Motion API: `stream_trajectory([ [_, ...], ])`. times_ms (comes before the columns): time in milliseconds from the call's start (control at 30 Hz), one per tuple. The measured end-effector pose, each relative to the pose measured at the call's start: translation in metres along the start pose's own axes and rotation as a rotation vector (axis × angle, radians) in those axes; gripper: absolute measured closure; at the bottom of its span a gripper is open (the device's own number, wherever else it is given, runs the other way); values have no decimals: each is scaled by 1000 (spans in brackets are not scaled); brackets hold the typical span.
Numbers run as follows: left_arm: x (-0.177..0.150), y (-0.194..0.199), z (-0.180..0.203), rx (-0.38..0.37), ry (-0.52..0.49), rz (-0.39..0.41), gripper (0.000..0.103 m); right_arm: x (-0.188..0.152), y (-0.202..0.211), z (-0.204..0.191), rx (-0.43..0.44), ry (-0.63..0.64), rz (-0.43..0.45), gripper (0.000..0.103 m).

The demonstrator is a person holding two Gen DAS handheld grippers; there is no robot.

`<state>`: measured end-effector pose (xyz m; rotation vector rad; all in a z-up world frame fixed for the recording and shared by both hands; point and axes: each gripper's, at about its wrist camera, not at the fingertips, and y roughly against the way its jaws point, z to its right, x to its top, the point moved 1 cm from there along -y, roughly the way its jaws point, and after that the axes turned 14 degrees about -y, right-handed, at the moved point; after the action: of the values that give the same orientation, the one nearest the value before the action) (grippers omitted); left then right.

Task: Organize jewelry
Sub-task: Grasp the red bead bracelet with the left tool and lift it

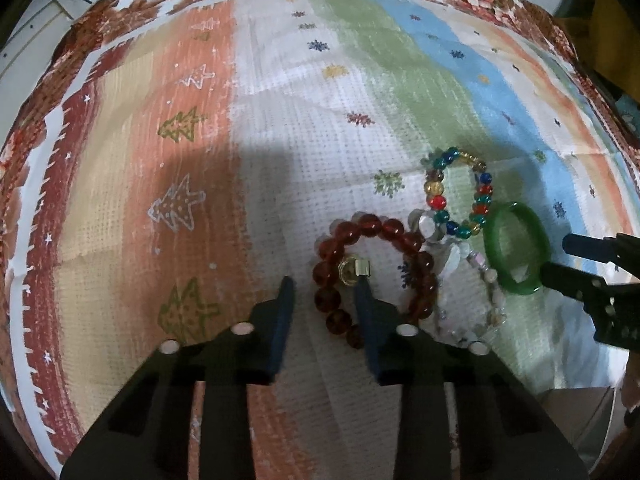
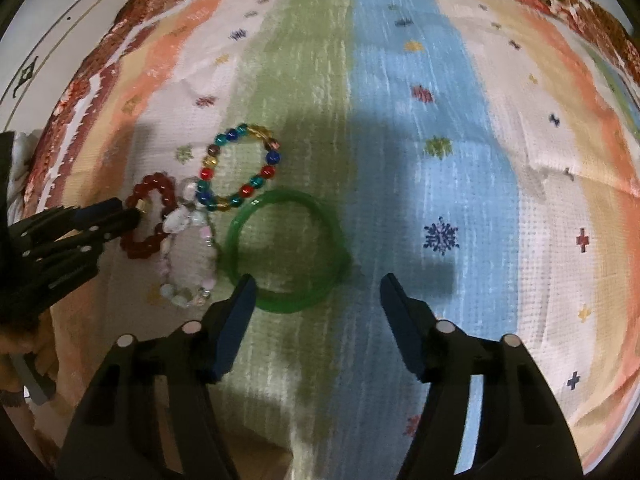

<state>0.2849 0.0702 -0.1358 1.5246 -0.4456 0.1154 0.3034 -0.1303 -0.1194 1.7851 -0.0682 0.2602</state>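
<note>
Four pieces lie bunched on a striped cloth (image 1: 280, 120): a dark red bead bracelet (image 1: 376, 226) with a gold bead, a multicoloured bead bracelet (image 1: 438, 201), a pale pink-and-clear bead bracelet (image 1: 490, 280) and a green bangle (image 1: 491, 248). My left gripper (image 1: 324, 292) points down with the red bracelet's left strand between its fingers. One tip is inside the loop by the gold bead, and a gap shows at the other pad. My right gripper (image 2: 316, 284) stands open astride the near part of the green bangle (image 2: 280, 306), its left finger at the rim and the right one apart from it.
The cloth (image 2: 400, 80) has a brown floral border along its far edge, with pale floor beyond at the upper left. A person's hand (image 2: 16, 344) shows at the lower left of the right wrist view. Bare cloth stretches left of the red bracelet and right of the bangle.
</note>
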Motion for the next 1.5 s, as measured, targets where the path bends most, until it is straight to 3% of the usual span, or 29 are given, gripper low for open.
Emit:
stream_trajectory([
  [167, -3, -3, -3, 1, -12, 3, 88, -1, -4, 4, -2, 2, -9, 51],
  [367, -4, 4, -9, -26, 23, 21, 90, -1, -4, 7, 11, -3, -14, 81],
  [633, 1, 21, -6, -43, 27, 62, 90, -2, -2, 8, 10, 4, -14, 89],
  [1300, -2, 47, -6, -30, 13, 109, 90, -6, 29, -8, 21, 51, 60, 92],
  [1400, -4, 53, -6, -27, 16, 119, 90, -7, 36, -10, 25, 55, 75, 100],
  [1500, -6, 54, -8, -16, 24, 120, 90, -9, 46, -13, 40, 59, 93, 100],
])
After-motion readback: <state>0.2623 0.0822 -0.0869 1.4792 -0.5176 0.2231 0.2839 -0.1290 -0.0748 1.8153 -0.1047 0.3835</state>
